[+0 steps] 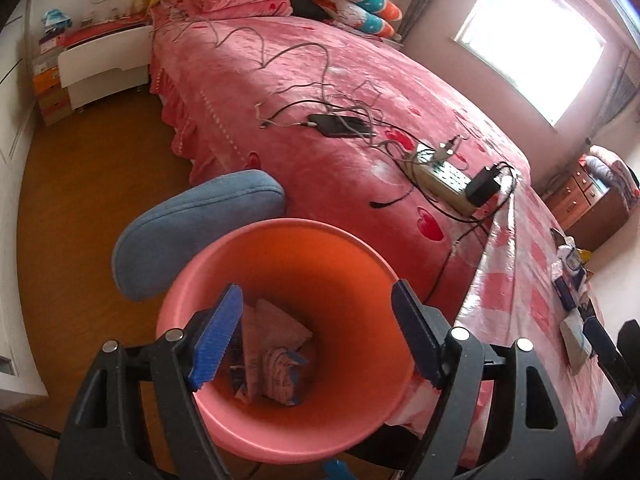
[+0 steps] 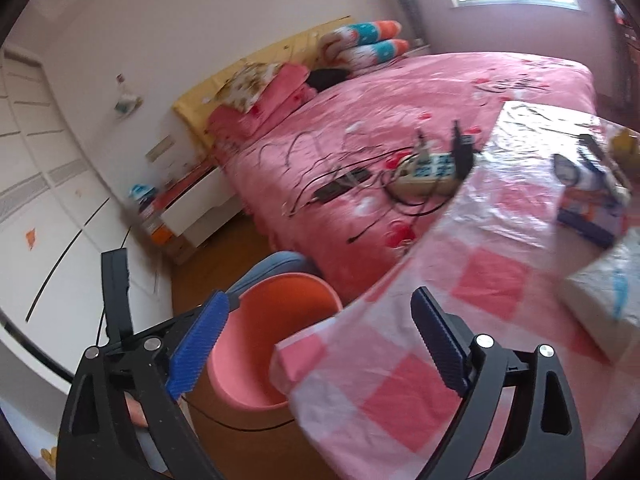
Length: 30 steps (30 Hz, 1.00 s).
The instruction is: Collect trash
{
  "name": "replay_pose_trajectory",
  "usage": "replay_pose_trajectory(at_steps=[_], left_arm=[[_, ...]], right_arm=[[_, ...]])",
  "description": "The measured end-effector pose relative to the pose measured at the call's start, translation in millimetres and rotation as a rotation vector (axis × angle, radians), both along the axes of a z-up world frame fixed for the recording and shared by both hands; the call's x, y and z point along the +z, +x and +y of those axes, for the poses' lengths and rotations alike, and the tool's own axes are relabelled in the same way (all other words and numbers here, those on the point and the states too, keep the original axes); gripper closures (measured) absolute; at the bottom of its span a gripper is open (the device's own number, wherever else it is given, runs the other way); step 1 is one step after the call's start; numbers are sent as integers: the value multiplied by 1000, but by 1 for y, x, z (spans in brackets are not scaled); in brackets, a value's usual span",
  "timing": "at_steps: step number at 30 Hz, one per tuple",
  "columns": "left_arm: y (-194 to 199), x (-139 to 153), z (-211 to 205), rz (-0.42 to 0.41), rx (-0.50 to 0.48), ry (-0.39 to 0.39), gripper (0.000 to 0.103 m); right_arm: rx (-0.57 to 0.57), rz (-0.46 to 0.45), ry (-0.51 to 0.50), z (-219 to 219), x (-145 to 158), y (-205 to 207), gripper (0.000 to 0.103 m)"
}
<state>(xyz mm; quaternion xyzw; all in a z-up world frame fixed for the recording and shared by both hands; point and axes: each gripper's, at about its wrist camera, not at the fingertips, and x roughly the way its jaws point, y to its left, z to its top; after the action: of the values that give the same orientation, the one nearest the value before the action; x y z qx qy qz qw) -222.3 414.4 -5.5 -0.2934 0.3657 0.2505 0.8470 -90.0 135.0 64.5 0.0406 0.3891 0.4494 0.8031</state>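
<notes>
We point our left gripper (image 1: 316,332) down over the pink bin (image 1: 224,412), right above its mouth. Its blue pads (image 1: 218,336) stand wide apart and hold nothing. At the bottom of the bin lie crumpled papers and wrappers (image 1: 276,360), so that is where the trash is. We tip our right gripper (image 2: 320,340) down over the corner of the table with the pink checked cloth (image 2: 400,380). Its pads are wide apart too, with nothing between them. The bin sits on the brown wood floor (image 1: 80,200), just beside the table corner, and a blue cushion (image 1: 192,220) is right behind it. On the far part of the table we see a blue box (image 2: 592,216) and a white packet (image 2: 604,296). A big bed with a pink cover (image 1: 320,80) is next to the table. A power strip (image 1: 440,180), a black phone (image 1: 340,125) and tangled wires lie on it. Bright light comes in the window (image 1: 532,44).
</notes>
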Motion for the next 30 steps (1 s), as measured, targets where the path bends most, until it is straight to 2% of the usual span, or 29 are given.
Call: replay_pose_trajectory(at_steps=[8,12,30], left_arm=[[12,15,-26,-26,-78,22,25],[19,25,-41,-34,-120,37,22],[52,51,-114,-38,-280,99,21]], right_arm=[[-89,-23,-39,-31,-5,10,9],[-119,-65,-48,-48,-2,11,9],[-197,-80,1,-107,5,25,9]])
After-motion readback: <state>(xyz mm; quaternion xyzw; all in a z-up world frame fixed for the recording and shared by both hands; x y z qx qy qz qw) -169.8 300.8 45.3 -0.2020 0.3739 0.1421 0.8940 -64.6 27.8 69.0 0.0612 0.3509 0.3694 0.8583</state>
